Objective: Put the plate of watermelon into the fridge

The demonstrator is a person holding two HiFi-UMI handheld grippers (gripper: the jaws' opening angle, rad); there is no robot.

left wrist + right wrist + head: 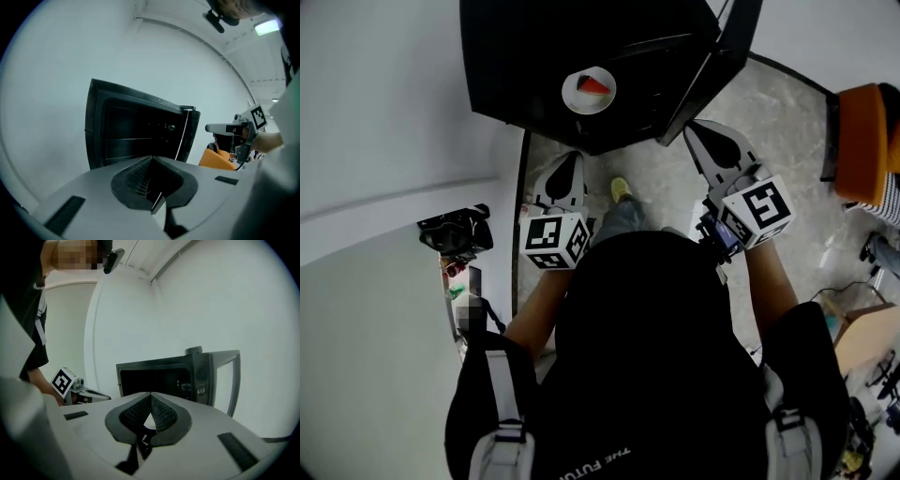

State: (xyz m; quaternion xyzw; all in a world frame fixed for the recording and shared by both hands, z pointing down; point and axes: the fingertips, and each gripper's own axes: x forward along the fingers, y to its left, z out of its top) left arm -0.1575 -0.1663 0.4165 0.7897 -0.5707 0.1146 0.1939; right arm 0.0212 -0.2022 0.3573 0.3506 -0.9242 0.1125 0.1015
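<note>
Only the head view shows the plate [589, 91]: white, with a red slice of watermelon [594, 85] on it, lying within the black body of the fridge [516, 56] on what looks like a low shelf inside. The door [712, 66] stands open on the right. Both gripper views face the same dark interior, but each gripper's own grey body covers the lower part of it, so neither shows the plate.

The left gripper [570, 157] is in front of the fridge, clear of it. Its own view shows its jaws pressed together with nothing between them. The right gripper [696, 128] is near the foot of the door, and its own view shows its jaw tips meeting, also empty.

An orange seat [862, 141] stands on the pale floor [787, 122] at the far right. The left gripper view catches it beyond the right gripper, while the right gripper view does not show it.
</note>
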